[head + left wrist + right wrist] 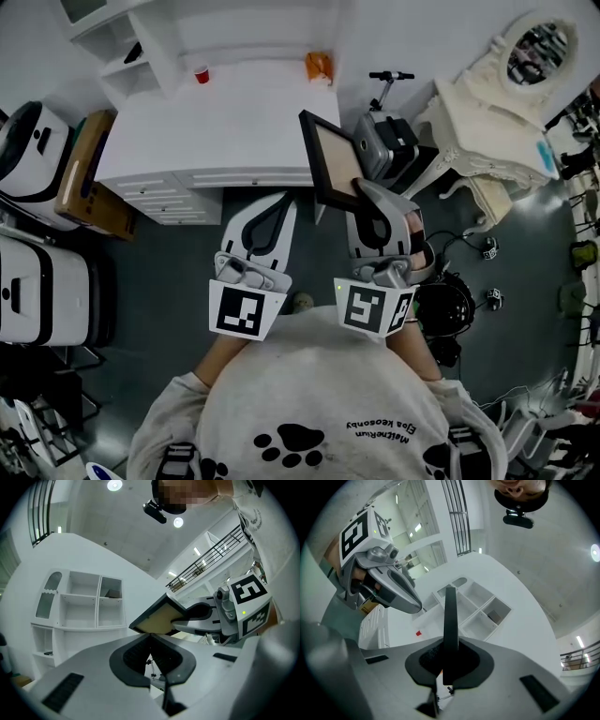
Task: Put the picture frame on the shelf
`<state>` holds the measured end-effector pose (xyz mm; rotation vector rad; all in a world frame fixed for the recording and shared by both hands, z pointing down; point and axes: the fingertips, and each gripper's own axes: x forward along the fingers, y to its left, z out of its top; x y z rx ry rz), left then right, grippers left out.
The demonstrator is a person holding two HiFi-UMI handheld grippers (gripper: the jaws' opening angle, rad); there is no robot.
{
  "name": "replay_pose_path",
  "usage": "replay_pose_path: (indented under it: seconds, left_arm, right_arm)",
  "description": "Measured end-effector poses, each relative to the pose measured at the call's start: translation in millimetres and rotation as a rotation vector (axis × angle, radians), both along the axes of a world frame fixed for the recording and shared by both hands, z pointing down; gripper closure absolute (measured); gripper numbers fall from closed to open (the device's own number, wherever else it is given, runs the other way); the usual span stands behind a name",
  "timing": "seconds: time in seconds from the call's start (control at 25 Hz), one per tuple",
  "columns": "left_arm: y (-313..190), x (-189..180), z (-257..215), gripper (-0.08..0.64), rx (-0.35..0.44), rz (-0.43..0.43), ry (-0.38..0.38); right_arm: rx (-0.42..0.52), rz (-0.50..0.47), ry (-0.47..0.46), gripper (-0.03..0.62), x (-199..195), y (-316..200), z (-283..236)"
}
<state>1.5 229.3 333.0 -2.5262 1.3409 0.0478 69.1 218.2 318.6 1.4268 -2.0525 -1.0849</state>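
Observation:
The picture frame (327,157), black-rimmed with a tan back, is held up over the white desk's right end, tilted. My right gripper (362,190) is shut on its lower edge. In the right gripper view the frame (450,616) stands edge-on between the pads. The left gripper view shows the frame (157,619) from behind. My left gripper (270,208) hovers to the frame's left, level with it and shut on nothing; its tips (150,637) meet. The white shelf unit (127,49) stands at the desk's back left, its compartments (84,605) mostly bare.
On the white desk (225,127) are a red cup (202,74) and an orange object (319,67) near the back. A scooter (386,122) and a white vanity with an oval mirror (502,103) stand to the right. White appliances (37,234) and a cardboard box (86,173) are to the left.

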Motion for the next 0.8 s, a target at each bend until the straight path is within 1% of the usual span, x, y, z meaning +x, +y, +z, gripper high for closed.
replay_pose_path:
  seconds: [0.04, 0.08, 0.12, 0.16, 0.24, 0.36, 0.4, 0.44, 0.48, 0.52, 0.6, 0.64, 0.68, 0.72, 0.76, 0.8]
  left_arm:
    - [-7, 3, 0, 0.541, -0.003, -0.003, 0.02]
    - [-13, 6, 2, 0.541, -0.002, -0.001, 0.009]
    - [-18, 9, 4, 0.54, 0.004, 0.003, -0.027]
    - [-22, 12, 6, 0.541, 0.006, 0.004, -0.041]
    - [-28, 15, 7, 0.54, 0.003, -0.003, -0.028]
    - [-33, 17, 10, 0.541, 0.005, -0.012, -0.086]
    - [-34, 17, 10, 0.54, -0.003, -0.021, -0.054]
    - [-35, 16, 8, 0.541, -0.015, -0.033, 0.009]
    - [-35, 15, 7, 0.541, -0.024, -0.043, 0.049]
    - [-34, 14, 7, 0.541, -0.023, -0.046, 0.037]
    - [-33, 15, 11, 0.541, -0.006, -0.04, -0.085]
    - [-32, 15, 13, 0.54, 0.001, -0.039, -0.131]
    - [-31, 14, 14, 0.541, 0.004, -0.042, -0.145]
    - [-31, 12, 13, 0.541, 0.001, -0.049, -0.126]
    - [-32, 9, 11, 0.541, -0.007, -0.061, -0.074]
    - [-33, 6, 9, 0.541, -0.017, -0.074, -0.005]
  right_arm:
    - [0.0, -0.002, 0.0, 0.546, 3, -7, 1]
    - [0.0, -0.003, 0.001, 0.546, 5, -14, 2]
    - [-0.002, -0.004, 0.0, 0.546, 8, -20, 3]
    - [-0.003, -0.005, -0.001, 0.546, 11, -25, 5]
    - [-0.004, -0.009, -0.004, 0.546, 15, -32, 7]
    - [-0.006, -0.019, -0.01, 0.546, 18, -40, 8]
    - [-0.008, -0.024, -0.012, 0.546, 19, -41, 8]
    - [-0.011, -0.03, -0.013, 0.546, 18, -42, 9]
    - [-0.013, -0.035, -0.015, 0.546, 18, -42, 9]
    - [-0.015, -0.04, -0.016, 0.546, 17, -41, 10]
    - [-0.017, -0.047, -0.019, 0.546, 18, -40, 10]
    - [-0.018, -0.05, -0.022, 0.546, 18, -40, 11]
    - [-0.019, -0.052, -0.024, 0.546, 18, -39, 12]
    - [-0.021, -0.054, -0.025, 0.546, 17, -38, 13]
    - [-0.022, -0.055, -0.026, 0.546, 16, -38, 14]
    - [-0.022, -0.056, -0.026, 0.546, 16, -38, 15]
